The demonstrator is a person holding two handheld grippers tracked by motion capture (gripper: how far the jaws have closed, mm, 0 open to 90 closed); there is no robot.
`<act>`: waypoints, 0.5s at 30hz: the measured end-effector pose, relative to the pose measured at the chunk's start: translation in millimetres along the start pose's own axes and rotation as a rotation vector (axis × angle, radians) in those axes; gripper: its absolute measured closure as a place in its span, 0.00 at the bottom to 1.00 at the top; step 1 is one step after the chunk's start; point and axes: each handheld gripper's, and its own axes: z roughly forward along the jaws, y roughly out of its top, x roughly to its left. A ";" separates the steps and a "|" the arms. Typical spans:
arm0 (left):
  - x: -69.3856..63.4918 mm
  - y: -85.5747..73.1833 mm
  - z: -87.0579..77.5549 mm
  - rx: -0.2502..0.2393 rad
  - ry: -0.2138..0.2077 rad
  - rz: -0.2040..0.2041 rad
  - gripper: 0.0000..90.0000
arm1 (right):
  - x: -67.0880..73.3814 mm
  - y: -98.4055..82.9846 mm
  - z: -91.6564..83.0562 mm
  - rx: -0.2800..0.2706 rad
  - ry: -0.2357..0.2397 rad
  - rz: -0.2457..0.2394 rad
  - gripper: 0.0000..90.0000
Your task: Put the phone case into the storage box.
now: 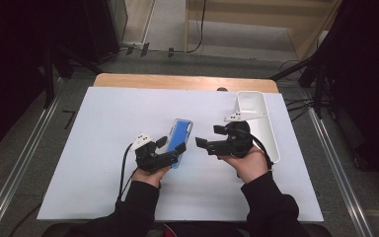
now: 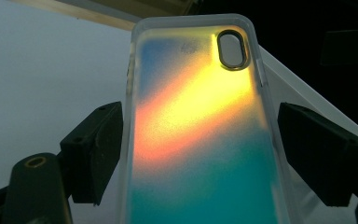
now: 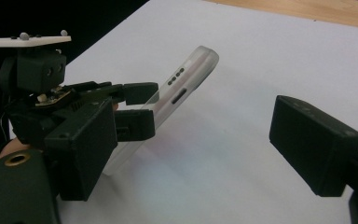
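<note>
White sheet (image 1: 103, 163) covers the table, and everything in play sits on its near half. Out at two o'clock from centre lies a long white tray (image 1: 269, 133), open side up; what it holds, if anything, is too small to tell. It looks like the one obvious drop-off spot, though that's only my read.

Centre stage: the phone case (image 1: 180, 140), blue from above. In the left gripper view it (image 2: 200, 140) glows orange-yellow over teal, camera cut-out toward one o'clock. In the right gripper view it (image 3: 177, 88) tilts up off the sheet, far end raised, near end low.

Left gripper (image 1: 170, 144) has it across the width, low on the case. One jaw presses the left edge; the other side shows a sliver of gap, so the clamp is wide and I'd call it a hold, not a hard squeeze. The case hangs tilted in that grip, which supports it.

Right gripper (image 1: 209, 137) sits at three o'clock of the case, jaws spread wide with nothing between them, pointed toward it, apart from it.

So: pick-up looks done, case lifted on one side. Left to do, by my judgement: the second gripper taking hold, then the carry, wherever it goes.
</note>
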 end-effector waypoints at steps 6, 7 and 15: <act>-1.2 -1.4 0.2 -0.009 0.002 0.006 0.18 | 0.4 4.4 6.0 0.008 0.009 -0.011 0.22; -1.5 -1.5 0.2 -0.010 0.002 0.008 0.18 | -0.2 5.8 7.8 0.016 0.012 -0.006 0.22; -1.9 -2.6 1.2 -0.007 -0.010 0.006 0.18 | -5.0 9.1 13.4 0.023 0.028 0.036 0.22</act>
